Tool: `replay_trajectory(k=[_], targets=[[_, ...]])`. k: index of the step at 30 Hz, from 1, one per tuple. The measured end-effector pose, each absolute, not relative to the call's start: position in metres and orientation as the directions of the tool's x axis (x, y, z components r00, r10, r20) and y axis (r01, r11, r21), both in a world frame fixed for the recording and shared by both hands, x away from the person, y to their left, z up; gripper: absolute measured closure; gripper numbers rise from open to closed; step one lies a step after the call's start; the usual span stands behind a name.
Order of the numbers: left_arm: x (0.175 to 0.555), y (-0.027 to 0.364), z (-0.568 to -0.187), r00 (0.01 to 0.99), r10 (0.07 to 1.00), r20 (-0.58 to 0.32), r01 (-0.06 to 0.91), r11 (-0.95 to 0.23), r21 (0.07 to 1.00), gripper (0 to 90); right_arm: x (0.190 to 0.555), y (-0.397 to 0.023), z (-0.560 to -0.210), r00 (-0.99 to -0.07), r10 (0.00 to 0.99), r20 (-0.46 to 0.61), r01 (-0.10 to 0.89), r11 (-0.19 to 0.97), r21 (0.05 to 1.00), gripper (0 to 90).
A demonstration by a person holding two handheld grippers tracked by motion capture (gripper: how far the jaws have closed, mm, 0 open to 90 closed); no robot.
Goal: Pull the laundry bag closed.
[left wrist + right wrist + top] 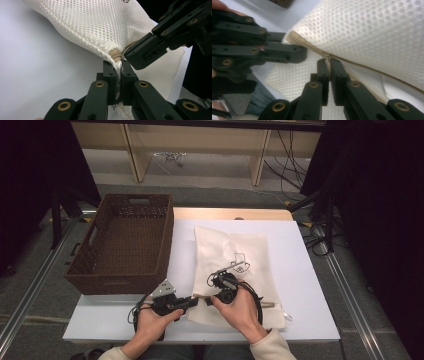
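While both grippers pinch the near left corner of the bag, the step in hand reads as working the zip open — findings follow.

Mesh bag [235, 265]: white, lies flat on the white table [300, 270] to the right of the brown wicker basket [125, 245]; a line drawing is printed on its upper face.

Zip end [115, 54]: a tan ribbed stub at the bag's corner, sitting just above the left jaws in the left gripper view.

Left gripper [119, 72]: jaws pressed together on the mesh fabric at the corner, just under the zip end; it serves as the anchor.

Right gripper [329, 63]: jaws pressed together on a thin edge at the tan zip line; whether that is the pull tab or bare seam cannot be told.

Spacing: the two sets of jaws are just beside each other, nearly touching, with little fabric between them.

Judgement, method: the left hand [150, 320] should hold firm and low while the right hand [240, 310] draws away along the zip line, not upward — a lift would only raise the bag.

Judgement, risk: mesh may snag in the teeth, and a grip on seam instead of tab will slip or stretch the fabric.

Judgement, check: confirm the tab is between the right jaws before pulling.
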State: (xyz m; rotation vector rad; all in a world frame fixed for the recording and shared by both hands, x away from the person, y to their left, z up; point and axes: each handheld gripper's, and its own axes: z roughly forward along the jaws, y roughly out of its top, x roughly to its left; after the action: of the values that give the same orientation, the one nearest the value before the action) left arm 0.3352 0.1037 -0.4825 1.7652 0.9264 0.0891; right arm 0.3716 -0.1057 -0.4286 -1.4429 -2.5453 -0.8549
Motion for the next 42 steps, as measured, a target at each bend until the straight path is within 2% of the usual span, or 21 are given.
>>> replay_trajectory(k=[7,12,13,18,26,28,32,34,35,40,42], targets=[[0.3356,0.1042,-0.4824,0.694,0.622,-0.364,0.537,-0.109,0.836,85.6,0.3711,-0.1074,-0.4301,-0.549,0.768,0.33,0.812,0.396,0.429,87.7],[0.3351,0.1038,-0.4828,0.691,0.63,-0.356,0.534,-0.112,0.838,85.6,0.3688,-0.1087,-0.4306,-0.508,0.799,0.322,0.835,0.366,0.411,87.7],[0.3352,0.104,-0.4831,0.691,0.629,-0.356,0.533,-0.11,0.839,85.6,0.3701,-0.1107,-0.4315,-0.54,0.778,0.322,0.816,0.389,0.428,87.7],[0.3359,0.1052,-0.4827,0.692,0.635,-0.343,0.52,-0.11,0.847,85.6,0.367,-0.1099,-0.4316,-0.498,0.813,0.301,0.837,0.36,0.412,87.7],[0.3354,0.1055,-0.4837,0.692,0.64,-0.333,0.514,-0.114,0.85,85.6,0.3651,-0.1096,-0.431,-0.486,0.82,0.302,0.841,0.345,0.417,87.7],[0.3348,0.105,-0.4841,0.682,0.646,-0.343,0.524,-0.105,0.845,85.5,0.3663,-0.1108,-0.4316,-0.511,0.808,0.293,0.825,0.365,0.43,87.7],[0.3346,0.105,-0.4843,0.682,0.646,-0.344,0.525,-0.104,0.844,85.5,0.3643,-0.1115,-0.4301,-0.465,0.832,0.302,0.853,0.33,0.404,87.7],[0.3345,0.1049,-0.4841,0.68,0.648,-0.343,0.525,-0.105,0.844,85.6,0.3663,-0.1132,-0.4316,-0.5,0.817,0.286,0.83,0.358,0.428,87.7],[0.3345,0.1049,-0.4842,0.679,0.649,-0.343,0.526,-0.104,0.844,85.6,0.3653,-0.112,-0.4312,-0.479,0.826,0.297,0.844,0.34,0.414,87.7],[0.3344,0.1051,-0.4841,0.68,0.648,-0.343,0.525,-0.103,0.845,85.6,0.3666,-0.1141,-0.4321,-0.499,0.823,0.271,0.829,0.361,0.428,87.7],[0.3343,0.1055,-0.4832,0.684,0.649,-0.334,0.517,-0.108,0.849,85.6,0.3645,-0.114,-0.4299,-0.463,0.84,0.284,0.849,0.329,0.414,87.7]])
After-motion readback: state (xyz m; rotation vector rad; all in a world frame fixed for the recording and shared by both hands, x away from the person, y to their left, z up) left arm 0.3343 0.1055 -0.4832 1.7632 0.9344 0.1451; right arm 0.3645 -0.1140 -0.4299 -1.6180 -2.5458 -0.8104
